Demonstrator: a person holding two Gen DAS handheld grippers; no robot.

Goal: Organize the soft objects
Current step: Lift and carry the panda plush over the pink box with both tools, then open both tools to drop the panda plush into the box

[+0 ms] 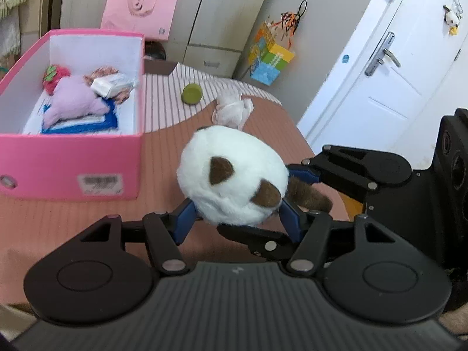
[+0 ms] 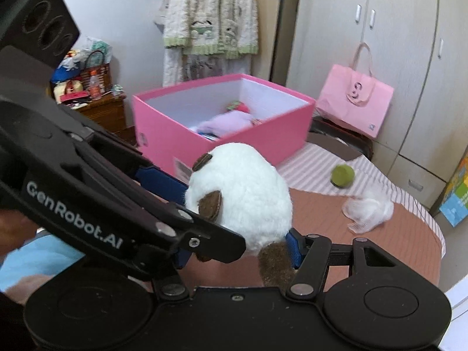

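Home bedroom — wardrobe [image 2: 380, 44], bed [image 1: 87, 228]

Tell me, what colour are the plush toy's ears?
Brown, on a white plush toy; clearest in the left wrist view.

White plush toy [image 1: 231, 175] with brown ears, pink box [image 1: 70, 161], green ball [image 1: 191, 94]

Bright, even indoor light with soft shadows; strong fisheye bending at the edges; slight motion blur, mostly in the right wrist view.
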